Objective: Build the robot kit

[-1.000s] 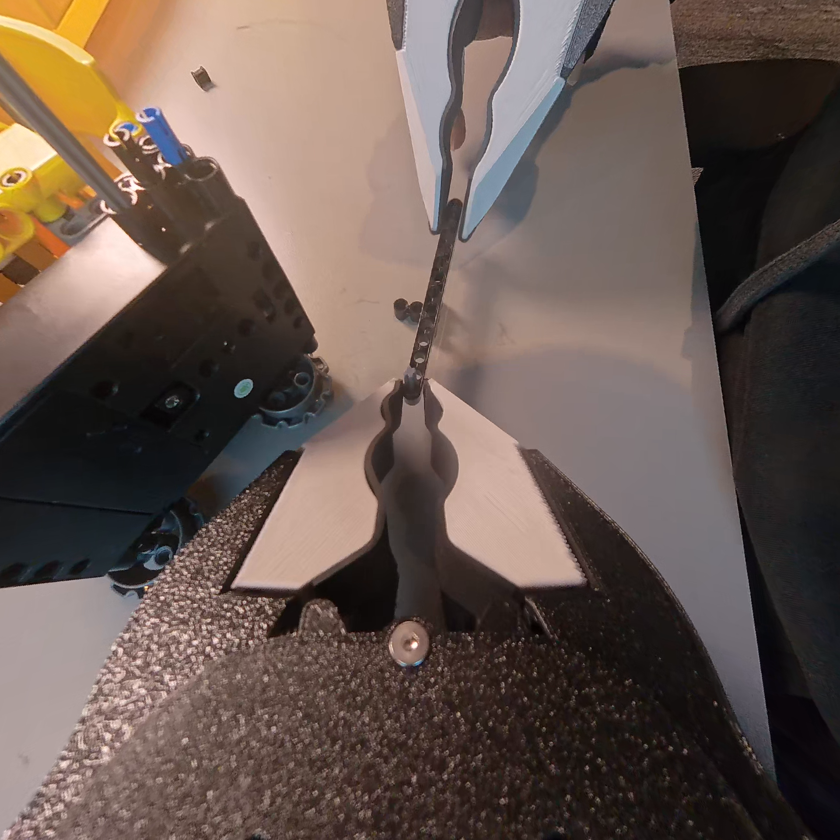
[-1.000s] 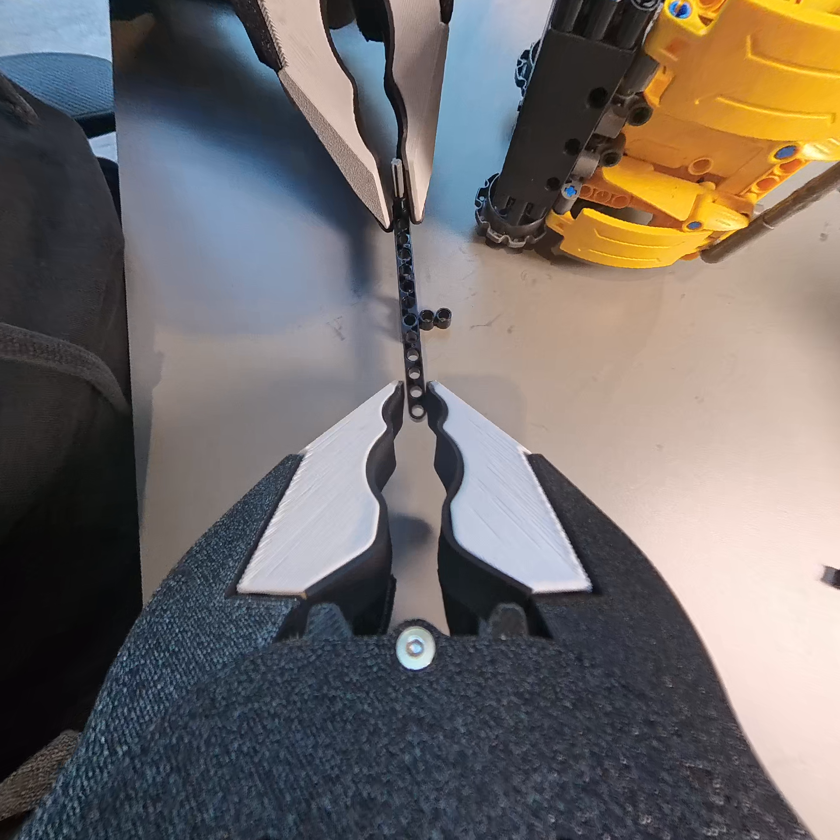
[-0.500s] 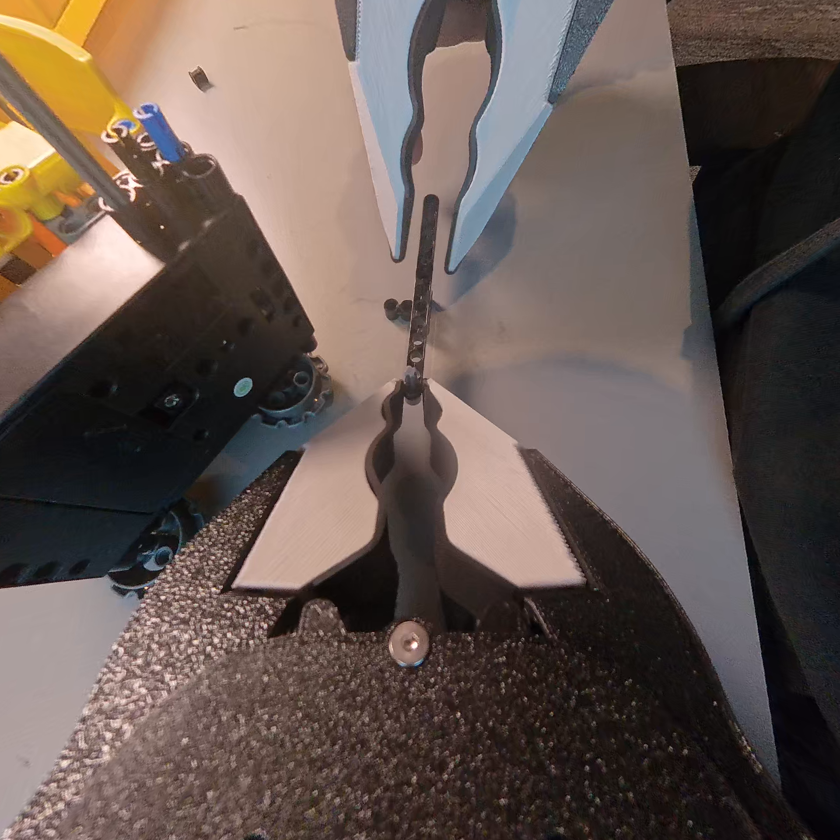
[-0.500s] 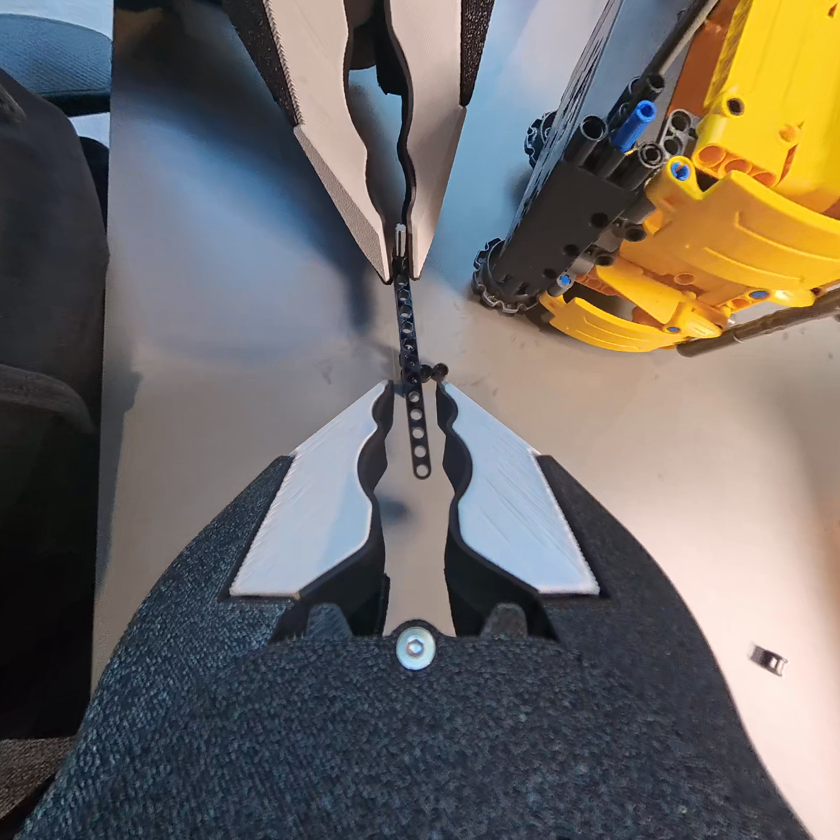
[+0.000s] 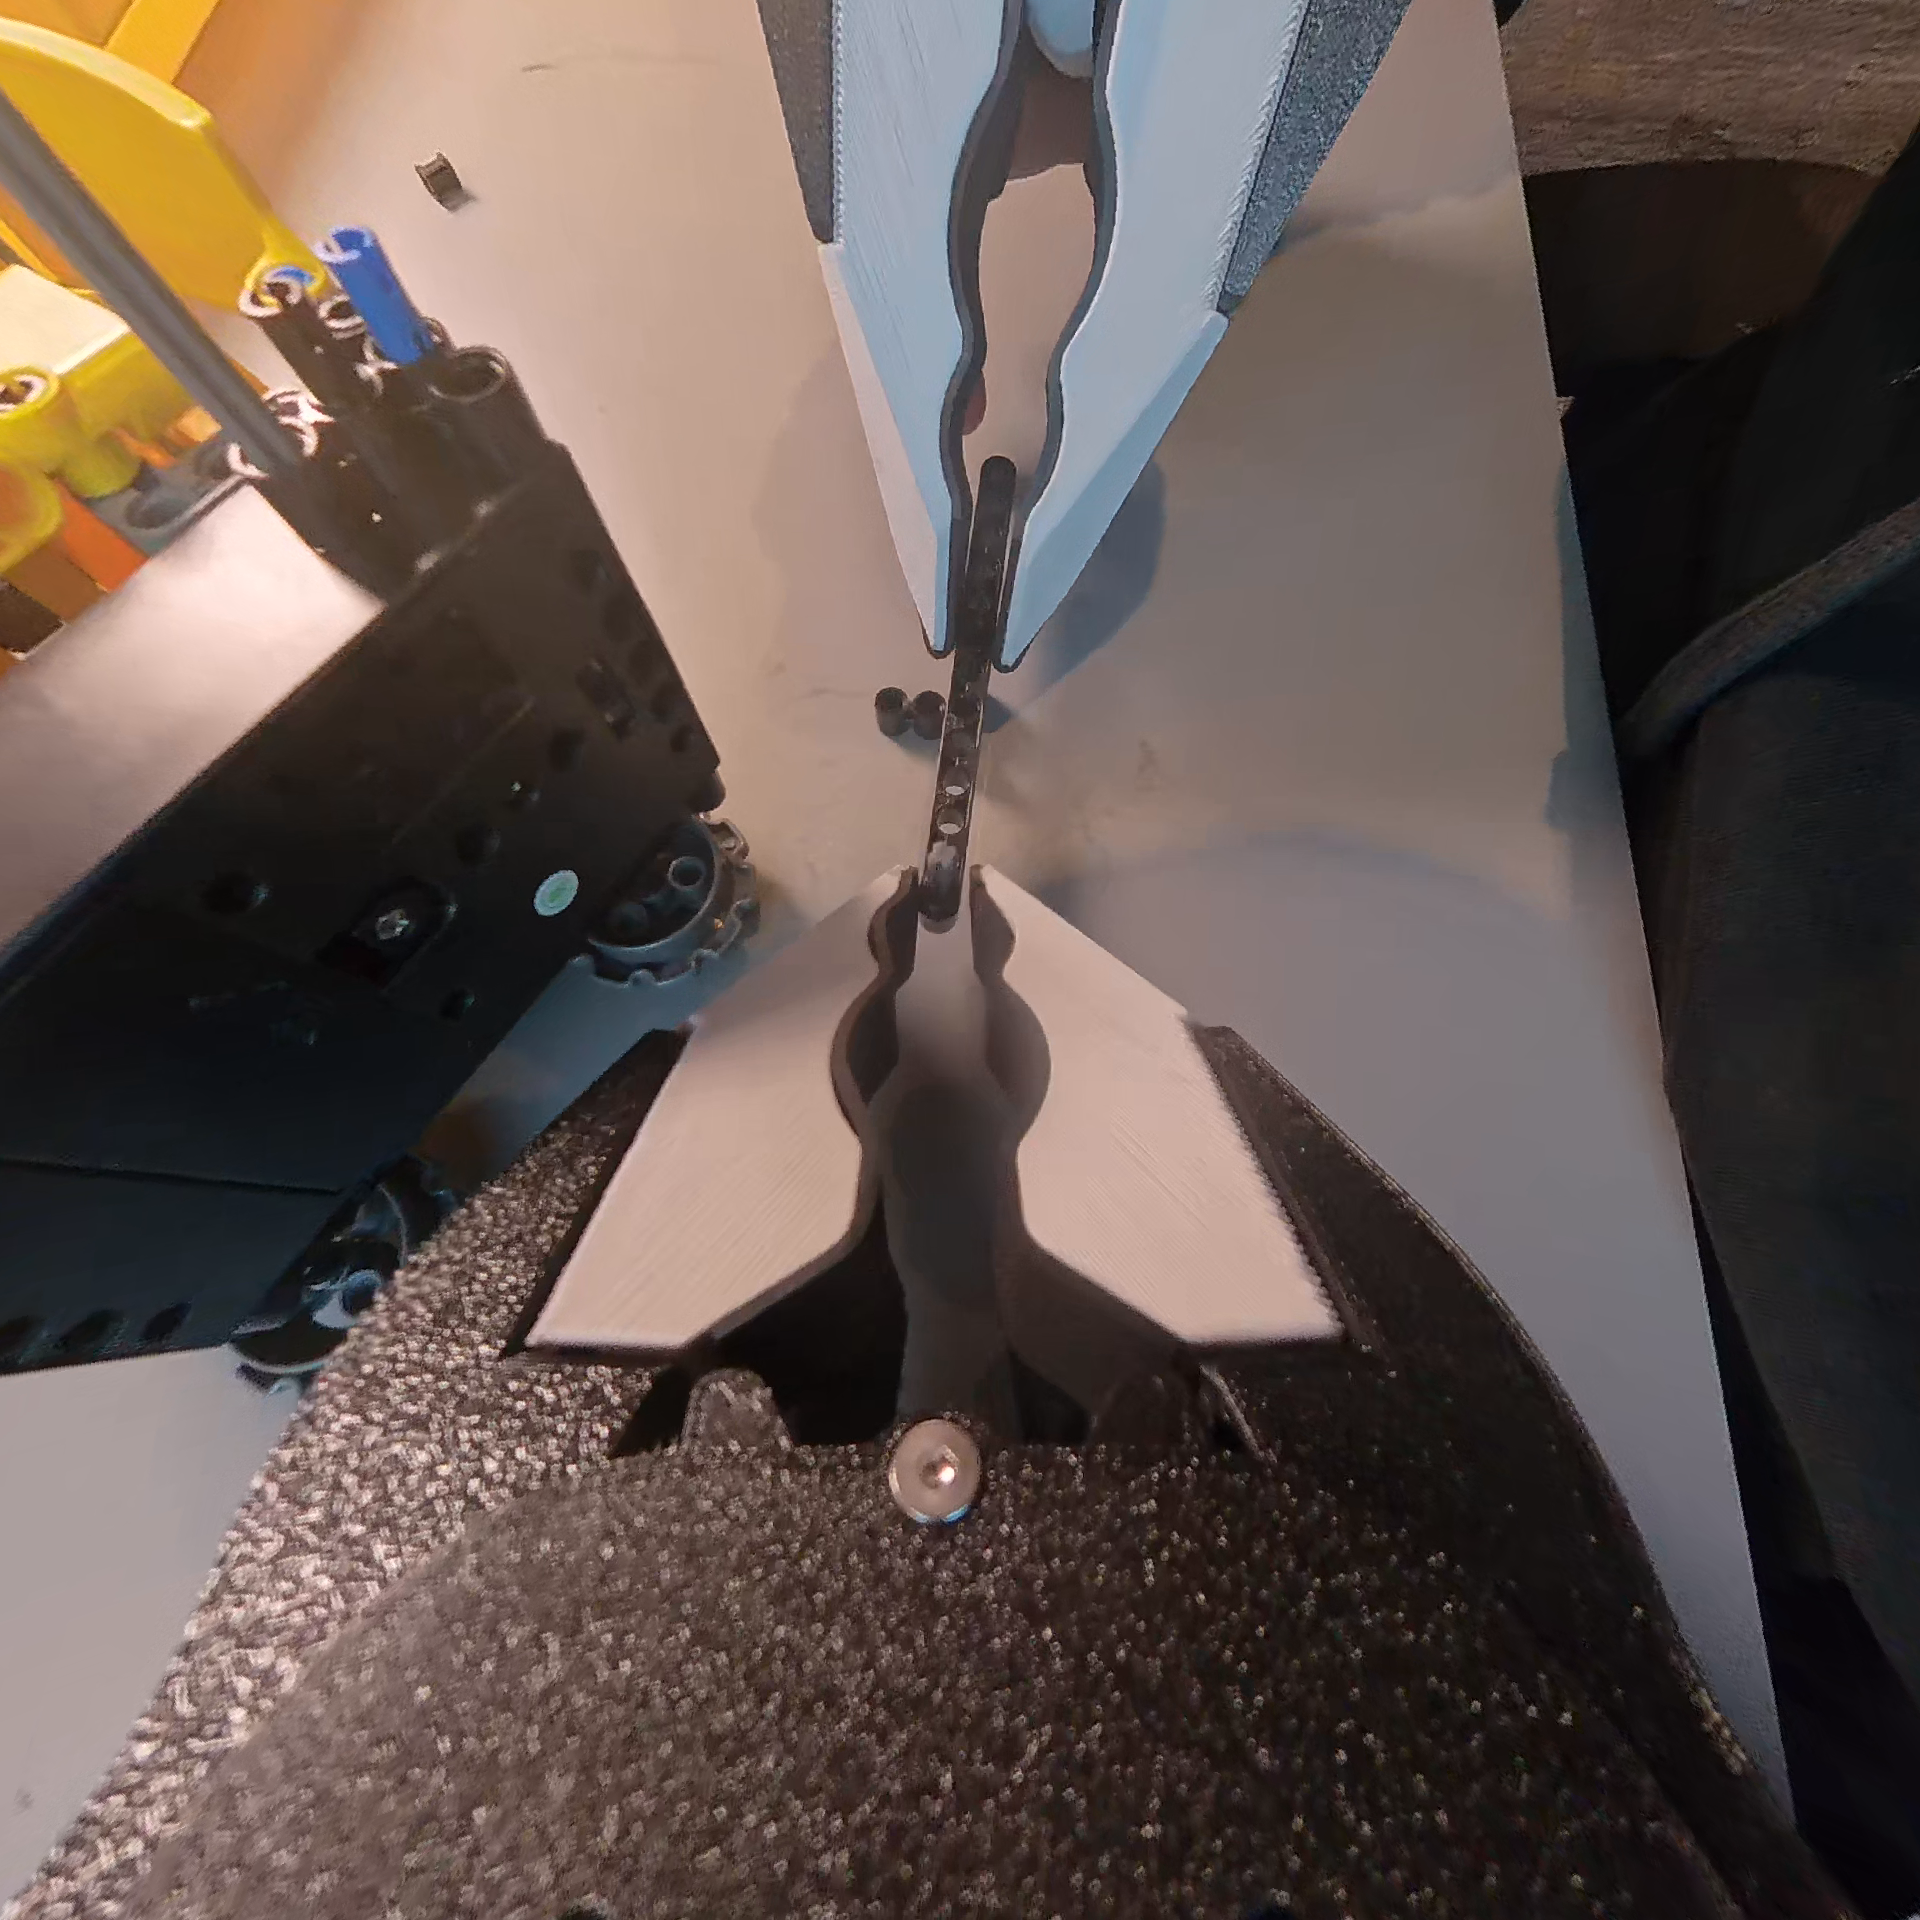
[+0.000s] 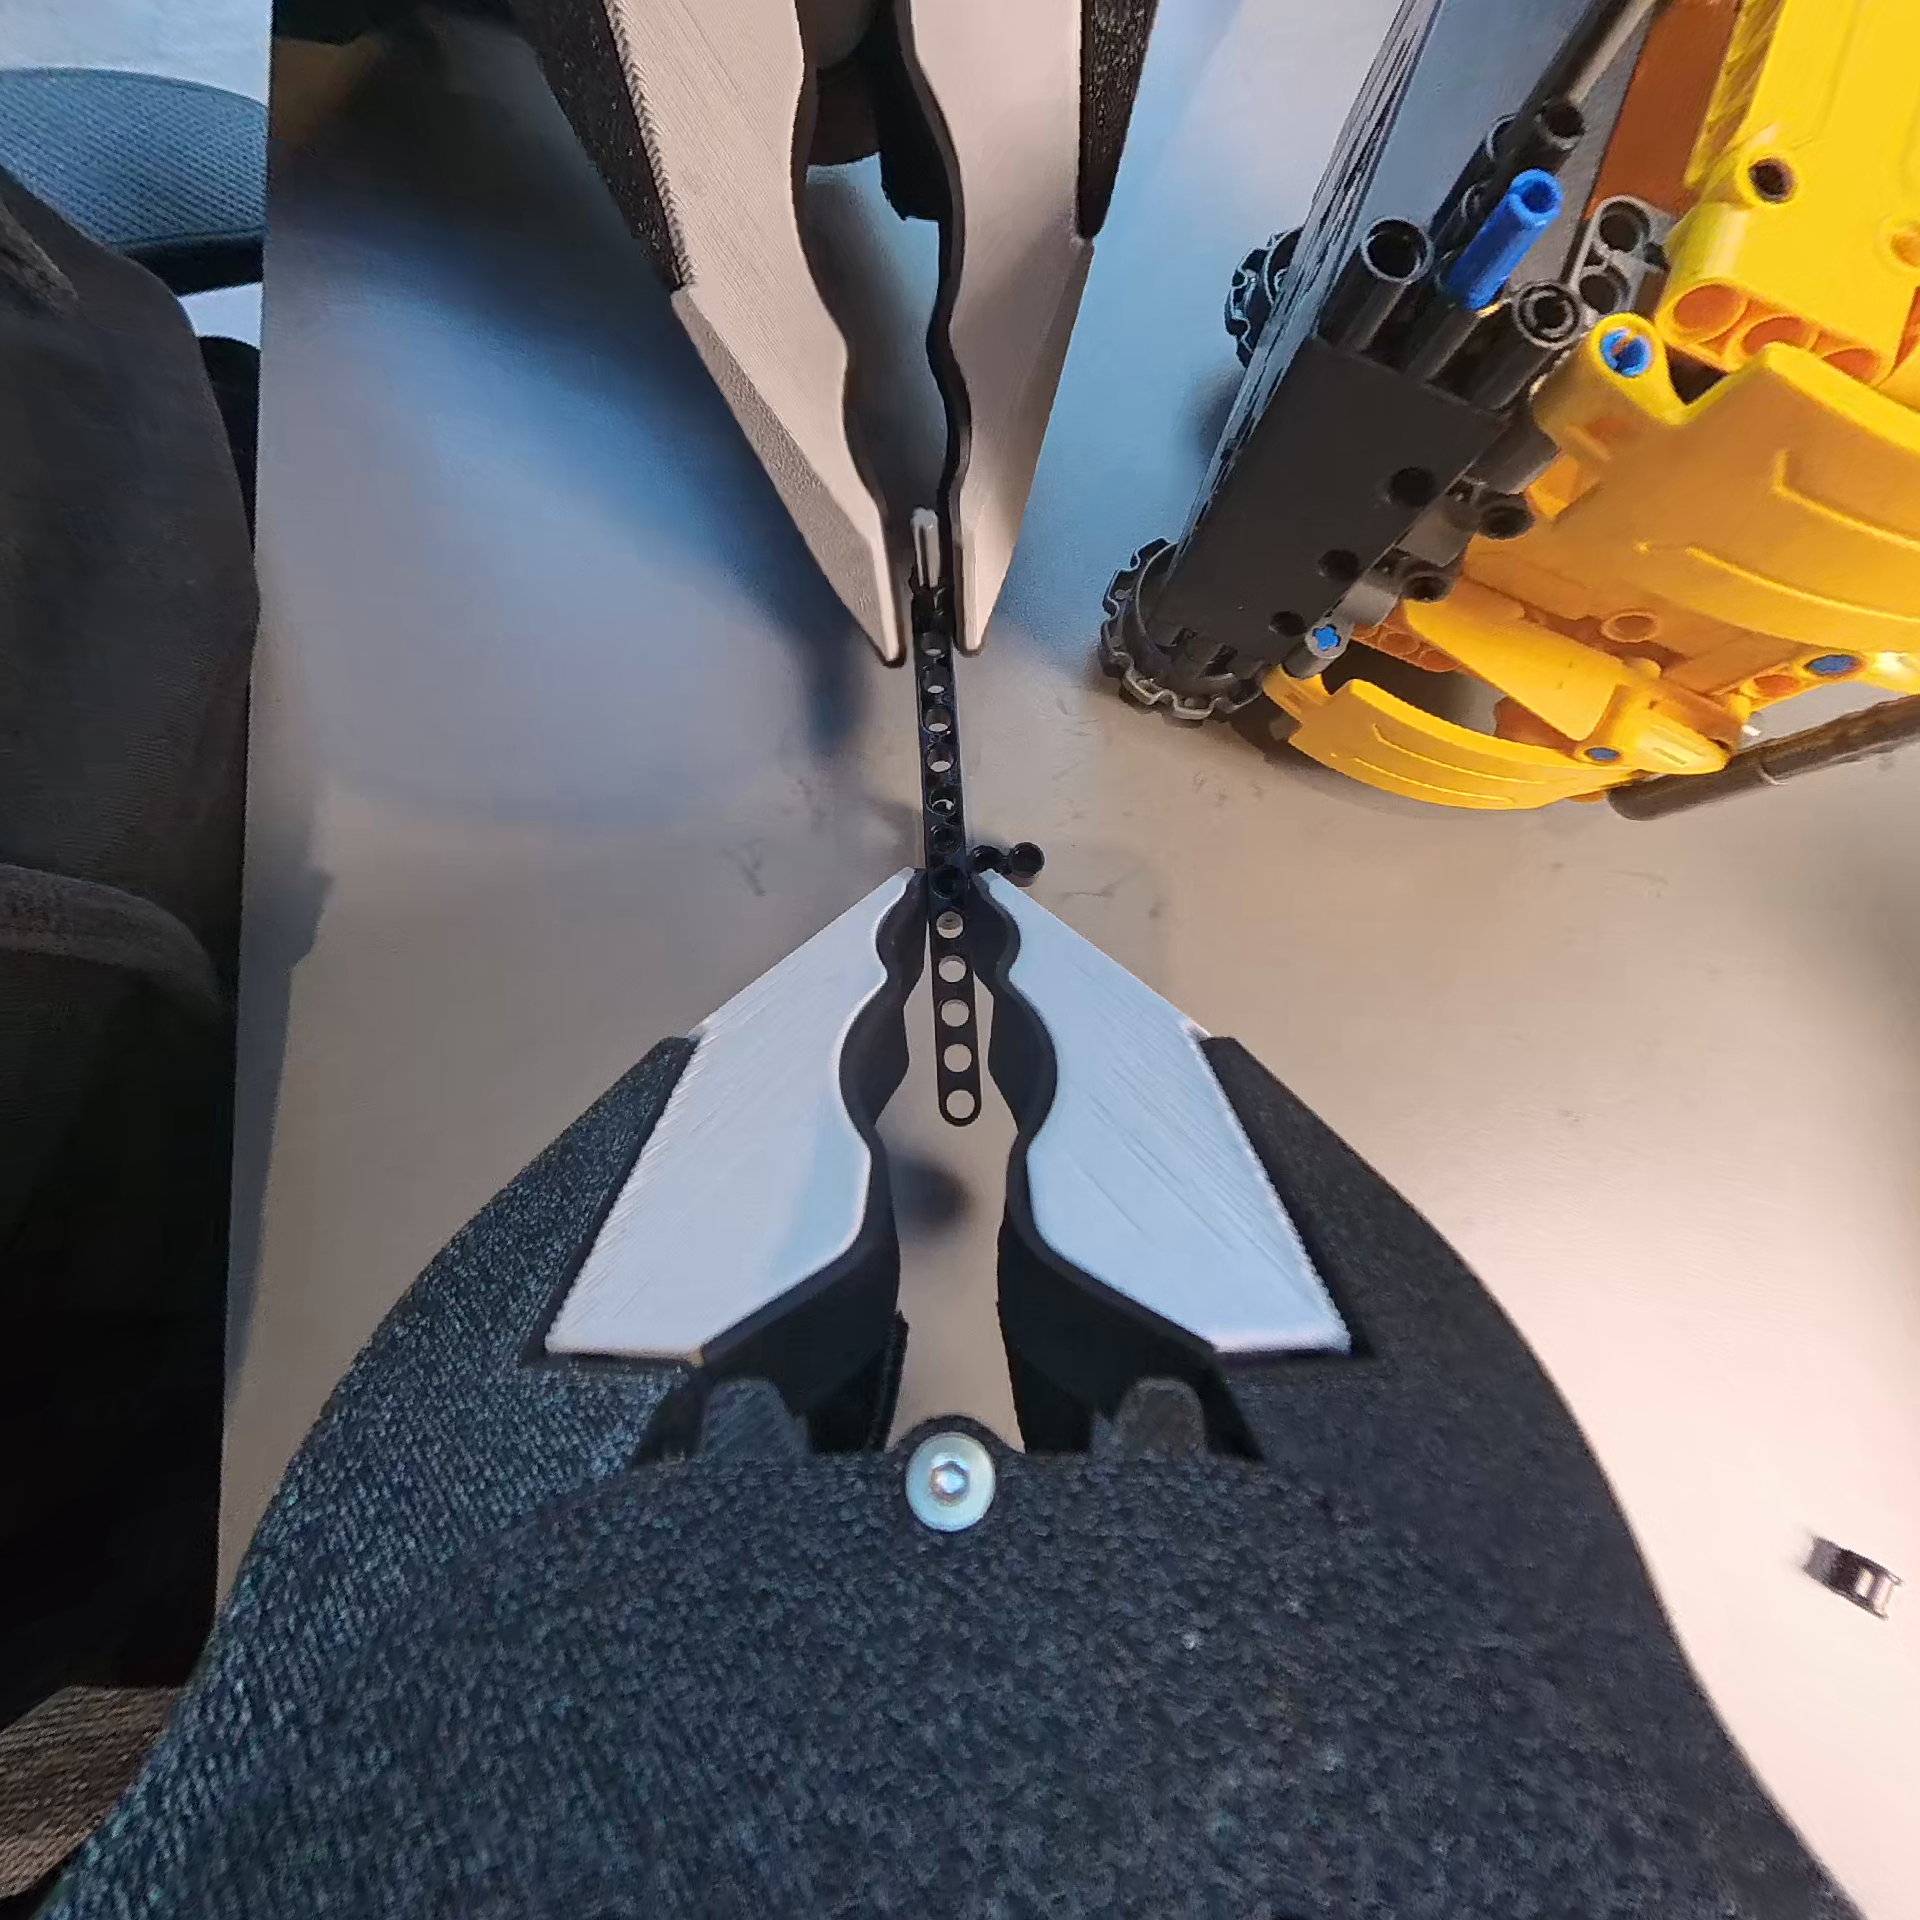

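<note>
Both grippers clamped on beam

Left gripper: pale grey ribbed fingers, wavy black inner edges, coarse speckled black body, one silver screw. Right gripper: identical fingers, finer-textured black body, silver screw.
</note>
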The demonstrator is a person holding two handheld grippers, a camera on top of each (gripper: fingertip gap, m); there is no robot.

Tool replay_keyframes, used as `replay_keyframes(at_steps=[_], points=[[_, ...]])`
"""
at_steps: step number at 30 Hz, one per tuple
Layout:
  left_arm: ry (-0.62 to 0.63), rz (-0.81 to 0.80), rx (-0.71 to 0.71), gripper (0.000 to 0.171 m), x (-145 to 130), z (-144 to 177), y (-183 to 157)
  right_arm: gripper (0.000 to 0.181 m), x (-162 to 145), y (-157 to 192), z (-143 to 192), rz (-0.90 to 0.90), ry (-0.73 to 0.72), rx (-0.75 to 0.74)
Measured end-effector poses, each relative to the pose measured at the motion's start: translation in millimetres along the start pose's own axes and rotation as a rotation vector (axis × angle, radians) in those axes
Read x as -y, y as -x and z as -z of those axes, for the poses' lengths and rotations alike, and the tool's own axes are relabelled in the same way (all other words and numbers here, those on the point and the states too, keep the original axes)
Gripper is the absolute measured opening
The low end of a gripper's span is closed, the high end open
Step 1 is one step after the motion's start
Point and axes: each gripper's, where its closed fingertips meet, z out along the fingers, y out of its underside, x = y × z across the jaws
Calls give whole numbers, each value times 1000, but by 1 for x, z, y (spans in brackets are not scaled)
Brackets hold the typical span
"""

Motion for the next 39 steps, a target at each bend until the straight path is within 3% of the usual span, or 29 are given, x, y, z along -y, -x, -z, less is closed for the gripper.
replay_keyframes(at_steps=[14, 36, 39], points=[[-19, 31, -61, 5, 11, -13, -2, 7, 1, 1, -1, -36, 32, 48], [39, -67, -63, 5, 10, -15, -2, 7, 0, 2, -2, -53, -14, 50], [50, -5, -103, 4, 10, -15, -3, 7, 0, 2, -2, -81, -15, 67]])
